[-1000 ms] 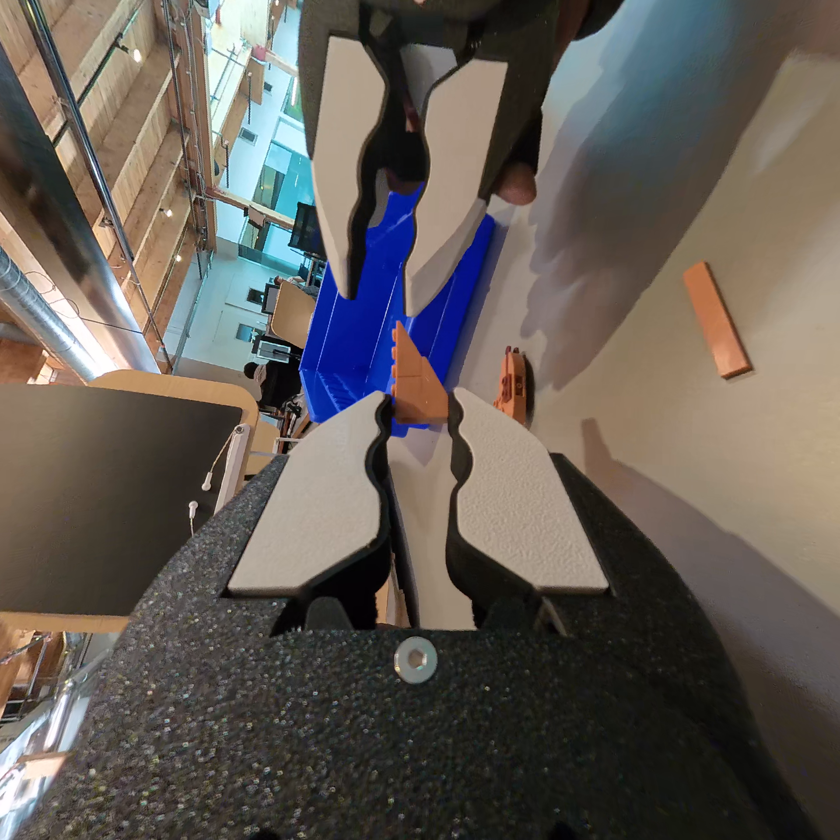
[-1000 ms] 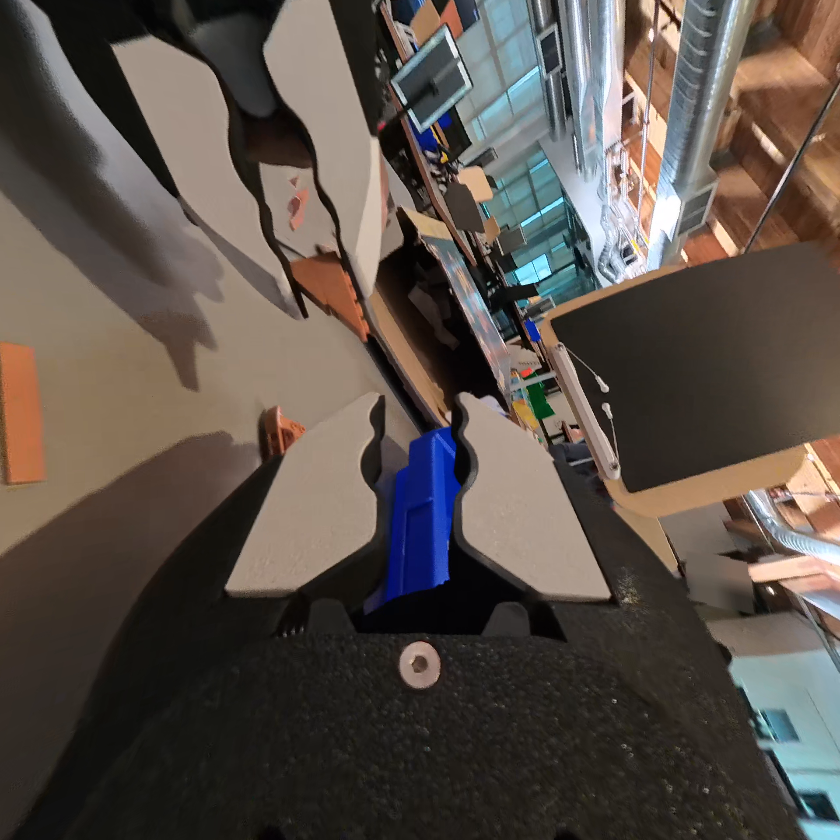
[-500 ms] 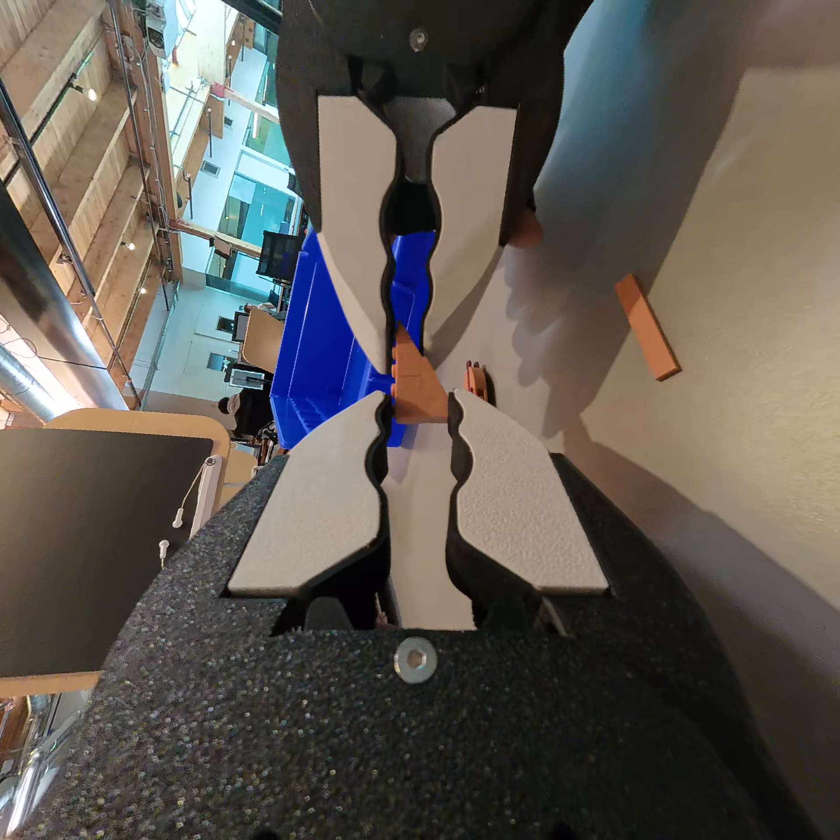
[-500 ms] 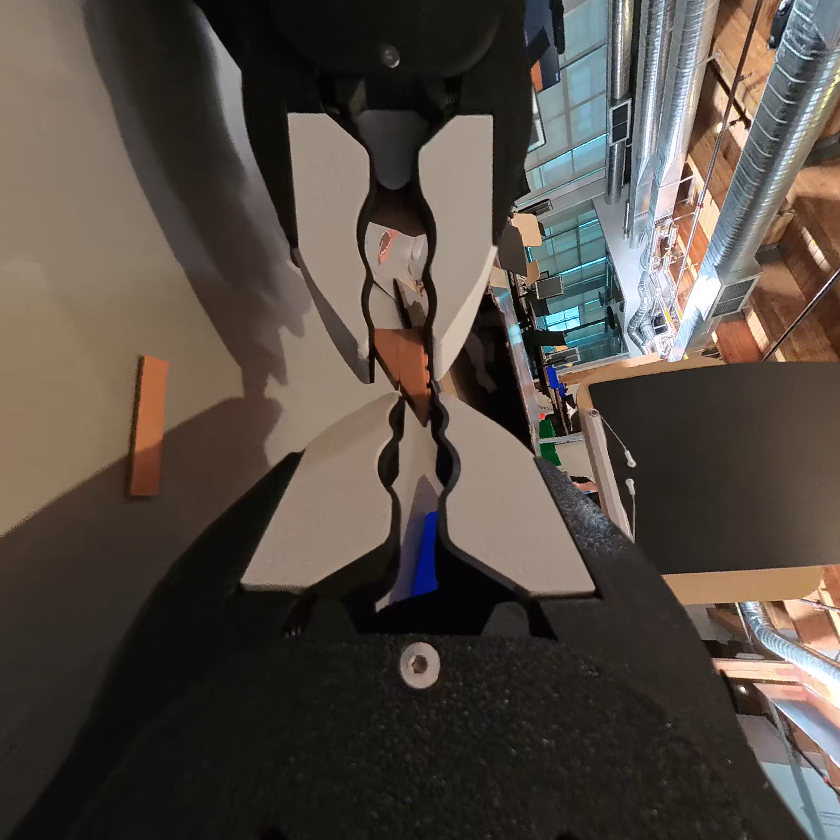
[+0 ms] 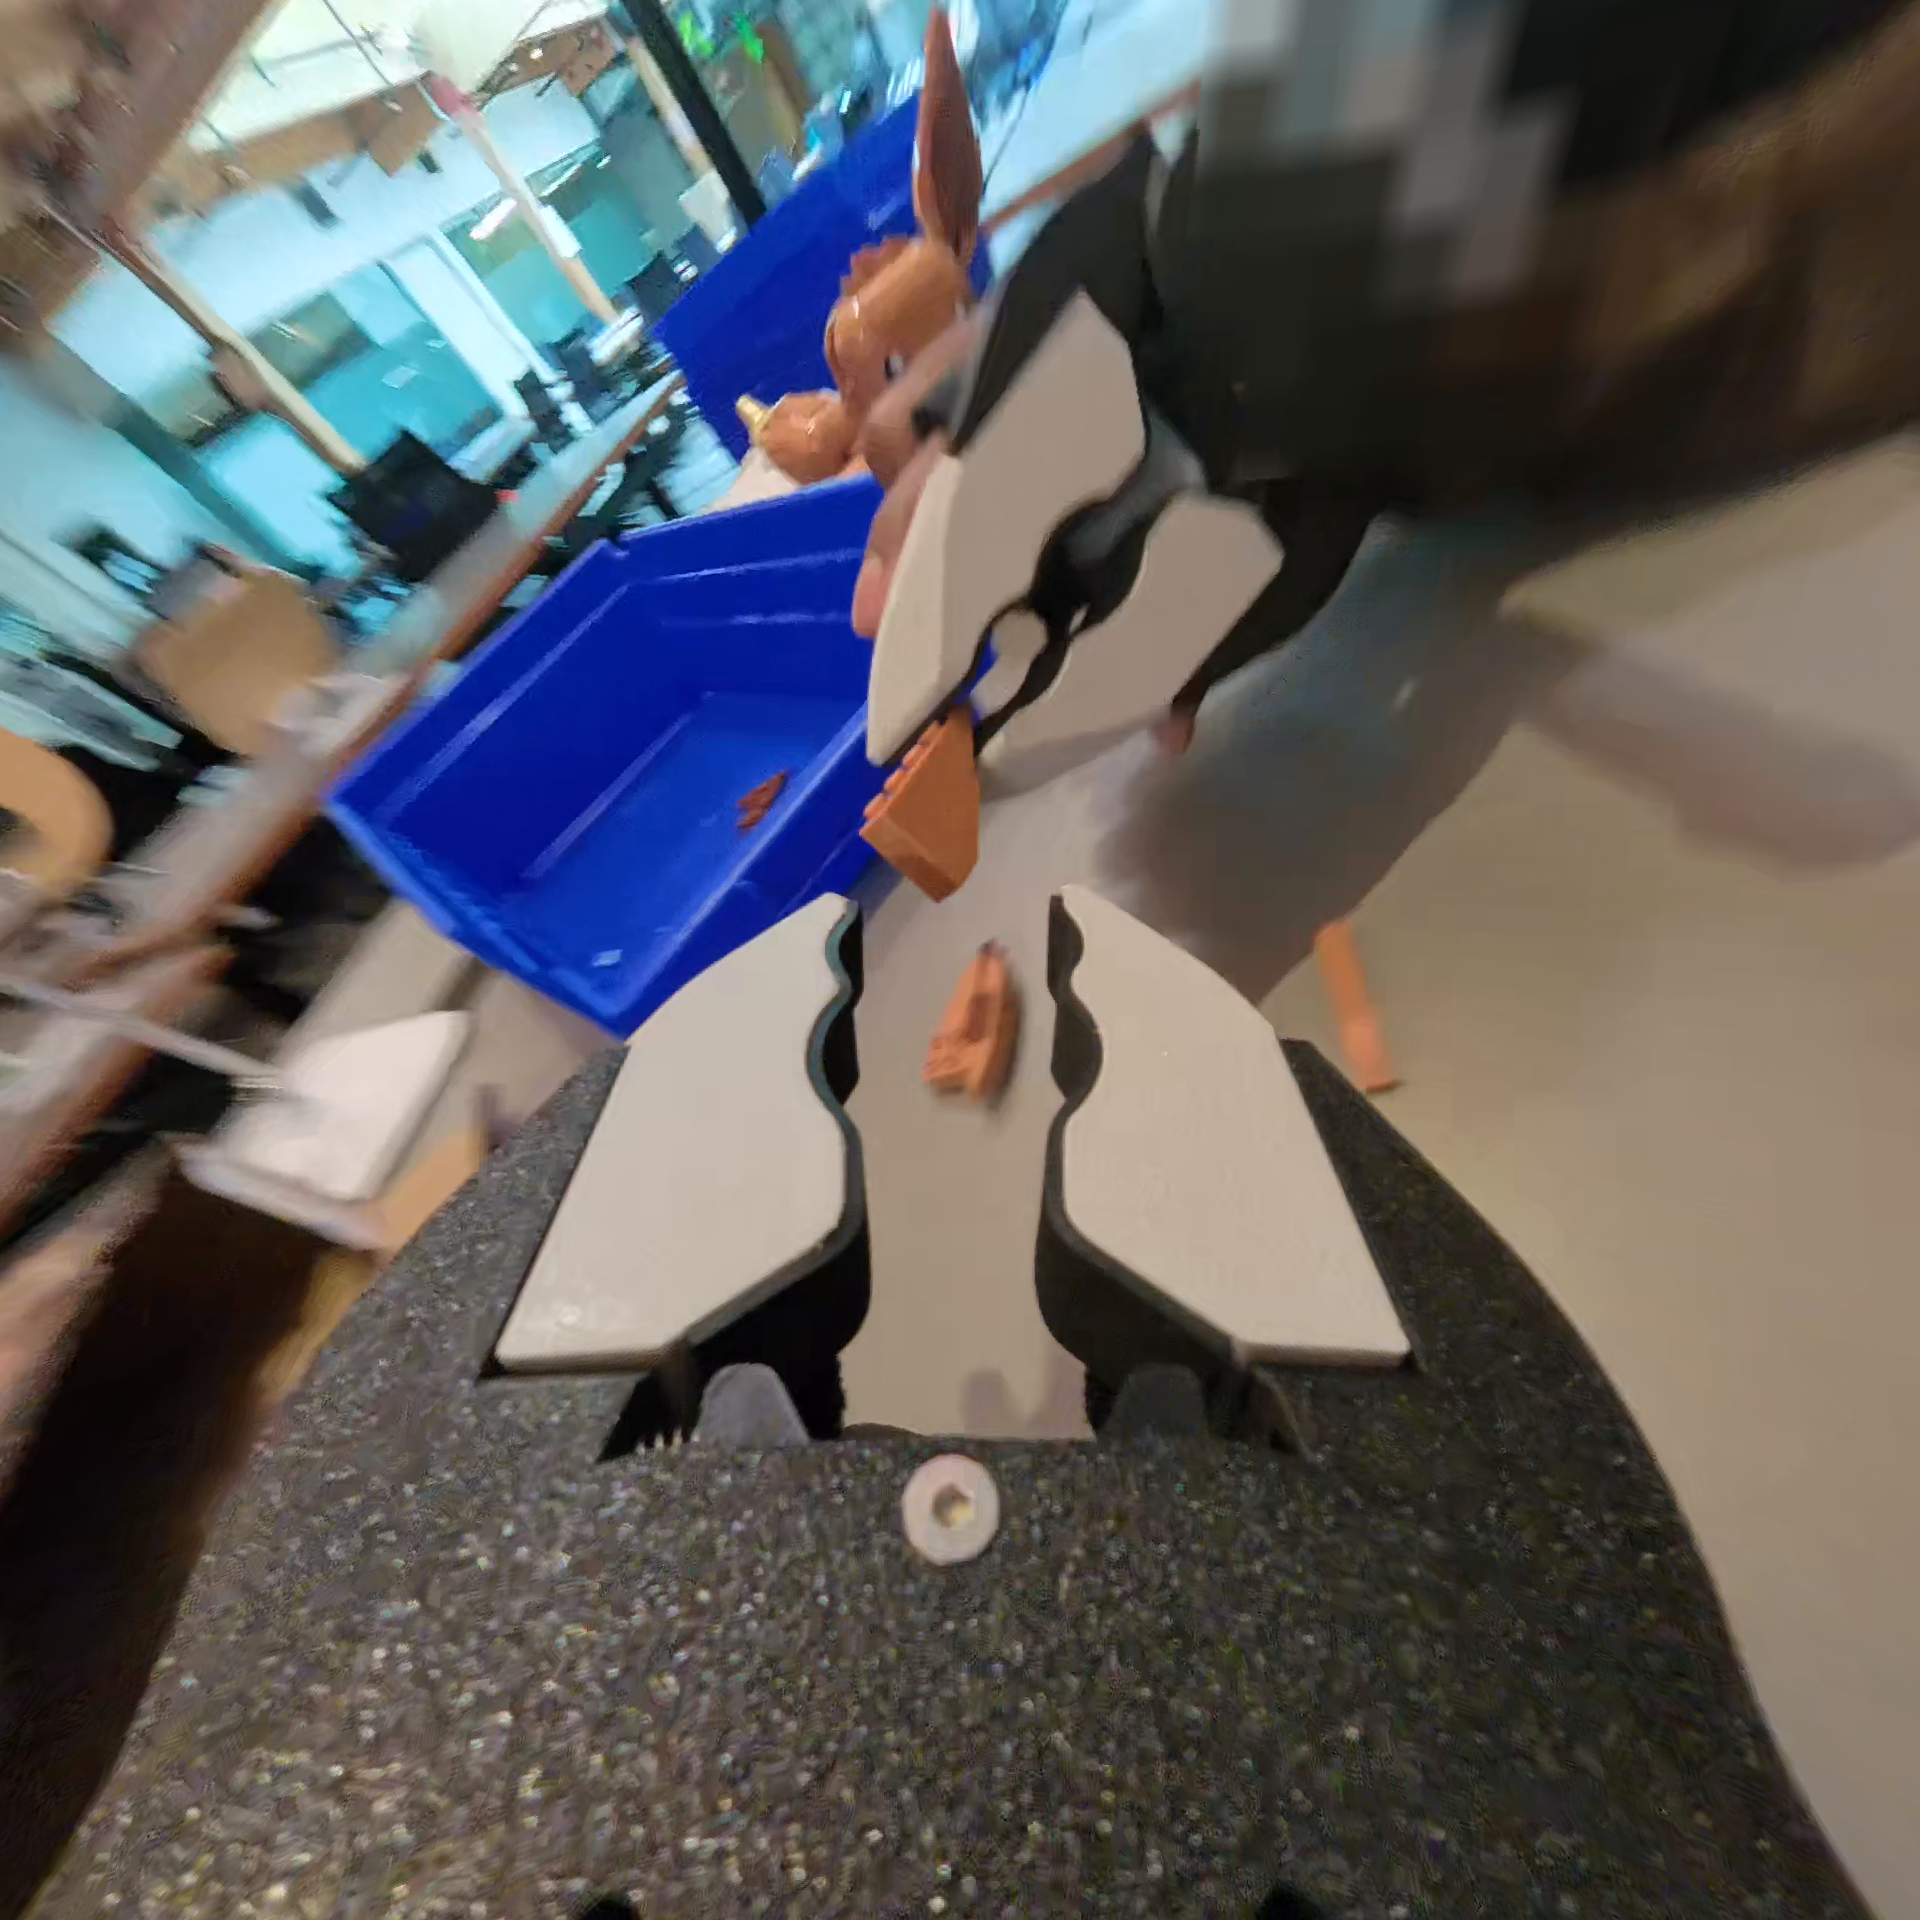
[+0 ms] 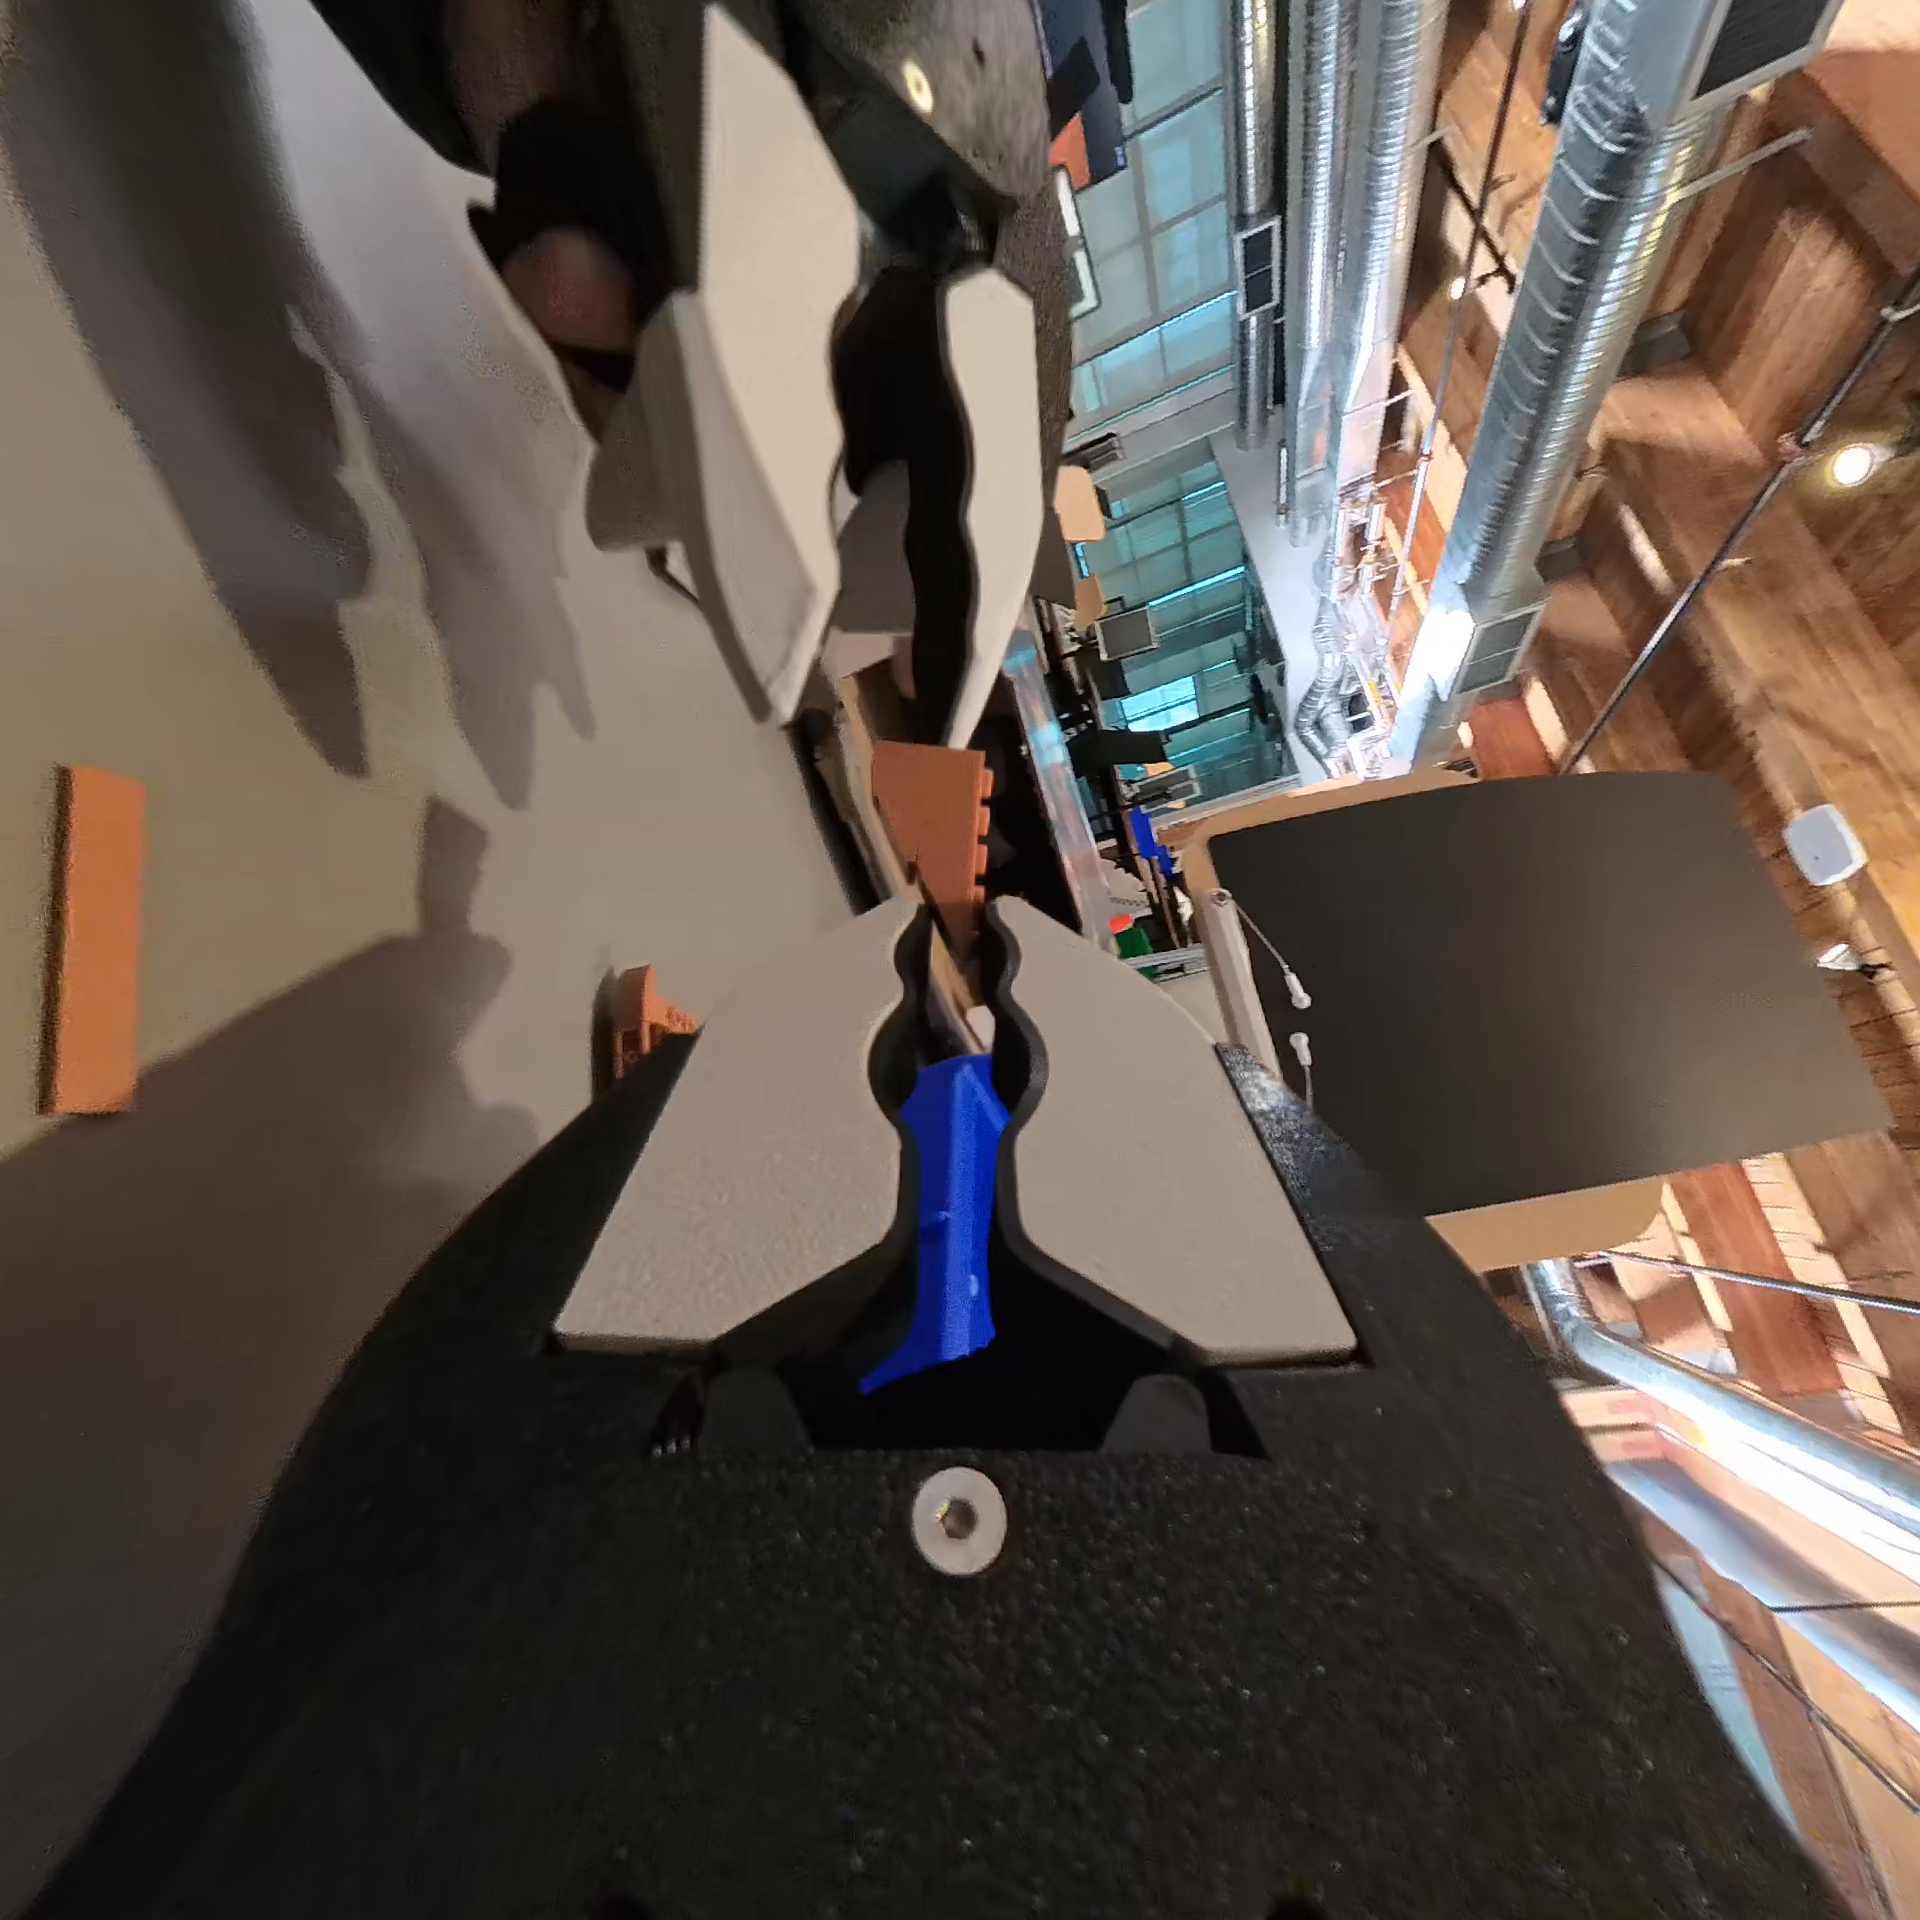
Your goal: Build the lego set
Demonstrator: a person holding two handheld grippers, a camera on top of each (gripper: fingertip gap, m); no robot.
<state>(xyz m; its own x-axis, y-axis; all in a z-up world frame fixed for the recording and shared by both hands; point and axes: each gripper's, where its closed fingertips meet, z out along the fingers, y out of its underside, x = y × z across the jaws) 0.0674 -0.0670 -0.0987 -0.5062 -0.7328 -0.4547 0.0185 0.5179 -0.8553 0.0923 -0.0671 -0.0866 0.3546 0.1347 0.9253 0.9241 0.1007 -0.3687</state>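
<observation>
1. The left gripper has its jaws apart and nothing is between the pads; in the gap only the grey table shows, with a small orange brick piece lying on it between the two fingers, below them and not touched
2. The right gripper is closed on the narrow end of an orange wedge-shaped brick; both fingertips press against it, and the wider end with its stepped edge sticks out beyond the tips
3. In the left wrist view the same right gripper comes in from above with the orange wedge-shaped brick hanging from its tips, in the air just ahead of the left fingertips and apart from them
4. Just beside the wedge, on its left in this view, a blue bin stands on the table; a small dark orange piece lies on its floor
5. A flat orange tile lies on the table, well apart from both grippers
6. Behind the first bin stands a brown toy figure with long ears and a second blue bin, both blurred
7. In the right wrist view the left gripper is beyond the wedge, with its fingers spread, and a black panel stands farther right
</observation>
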